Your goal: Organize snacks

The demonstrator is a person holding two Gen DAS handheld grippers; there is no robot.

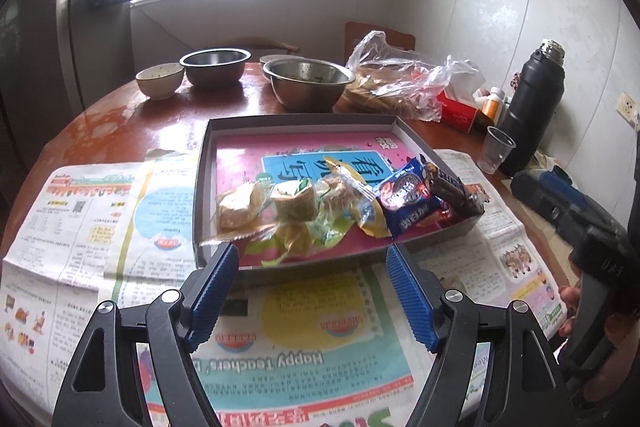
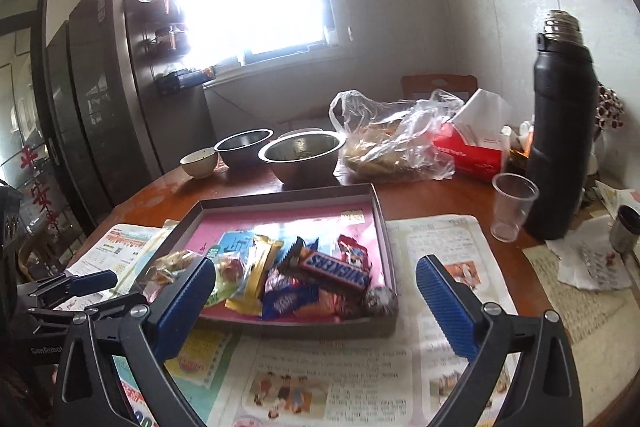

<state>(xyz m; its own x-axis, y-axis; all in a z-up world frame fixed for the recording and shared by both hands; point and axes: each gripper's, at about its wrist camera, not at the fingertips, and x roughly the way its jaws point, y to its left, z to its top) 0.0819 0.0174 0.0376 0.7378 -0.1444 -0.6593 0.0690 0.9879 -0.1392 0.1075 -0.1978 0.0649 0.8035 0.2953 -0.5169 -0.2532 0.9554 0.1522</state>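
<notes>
A shallow grey tray [image 1: 203, 167] [image 2: 288, 195] with a pink lining lies on newspaper and holds a pile of wrapped snacks. Among them are a Snickers bar [image 2: 340, 269] [image 1: 456, 189], a blue cookie packet [image 1: 408, 205] [image 2: 288, 301], a yellow packet [image 2: 256, 273] [image 1: 360, 195] and clear-wrapped cakes [image 1: 240, 205]. My left gripper [image 1: 312, 251] hovers open just before the tray's near edge, nothing between its fingers. My right gripper [image 2: 316, 263] stands wide open above the tray's near right corner, touching nothing.
Behind the tray stand two steel bowls [image 1: 308, 83] [image 2: 300, 155], a small ceramic bowl [image 1: 160, 79], a plastic bag of bread [image 2: 392, 143] and a red tissue box [image 2: 472, 151]. A clear cup [image 2: 514, 205] and black flask [image 2: 560, 131] stand right. Newspaper [image 1: 100, 227] covers the round table's front.
</notes>
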